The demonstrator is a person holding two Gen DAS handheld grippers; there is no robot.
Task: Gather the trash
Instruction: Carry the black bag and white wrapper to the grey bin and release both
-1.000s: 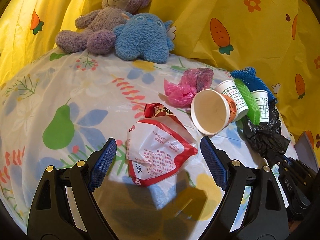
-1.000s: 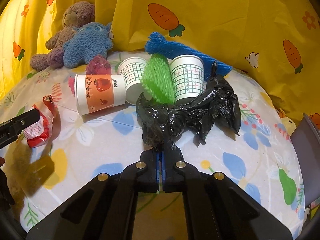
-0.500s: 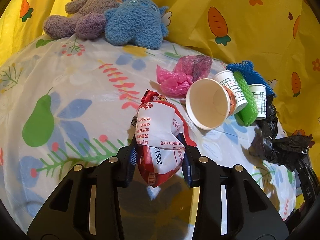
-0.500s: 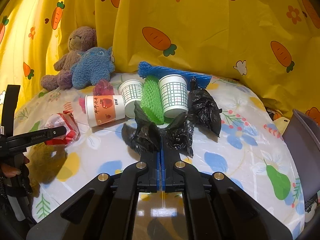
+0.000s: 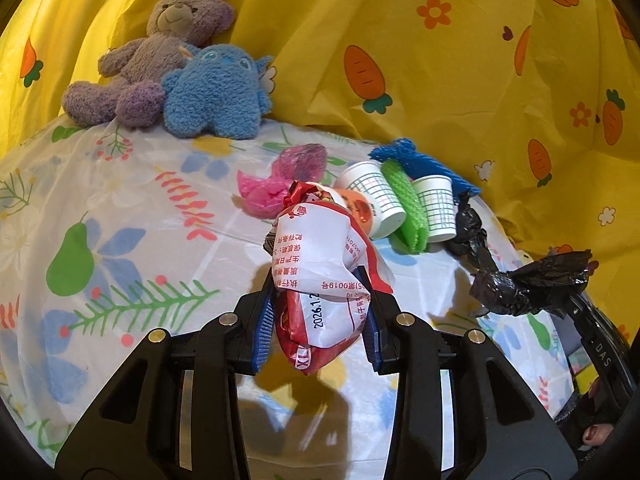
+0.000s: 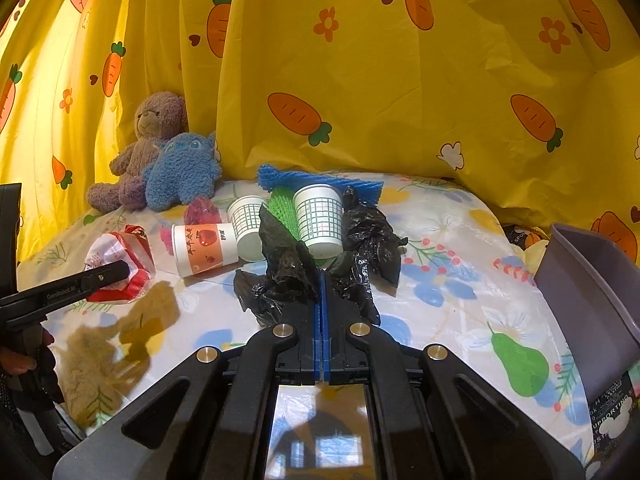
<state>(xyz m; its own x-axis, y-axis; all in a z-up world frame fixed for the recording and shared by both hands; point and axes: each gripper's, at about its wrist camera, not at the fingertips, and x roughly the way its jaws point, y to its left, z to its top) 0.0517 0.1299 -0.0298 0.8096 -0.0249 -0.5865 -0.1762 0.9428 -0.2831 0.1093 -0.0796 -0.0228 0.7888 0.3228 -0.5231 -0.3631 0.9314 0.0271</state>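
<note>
The black bag (image 6: 316, 276) is being pinched by the fully closed right gripper (image 6: 322, 300) – the grey bin (image 6: 588, 280) lying at three o'clock – while the snack wrapper (image 5: 320, 280) is being clamped by the part-closed left gripper (image 5: 318, 312).

So the crumpled red and white snack wrapper (image 5: 324, 280) is pinched up off the worktop (image 5: 120, 208), creased and hanging. The black plastic bag (image 6: 316, 264) is scrunched and lifted too. Still lying there: an orange-print paper cup (image 6: 204, 248) on its side, two green-grid paper cups (image 6: 320, 216), green foam netting (image 6: 285, 212), blue foam netting (image 6: 320, 179) behind, and a wadded pink bag (image 5: 276, 180).
</note>
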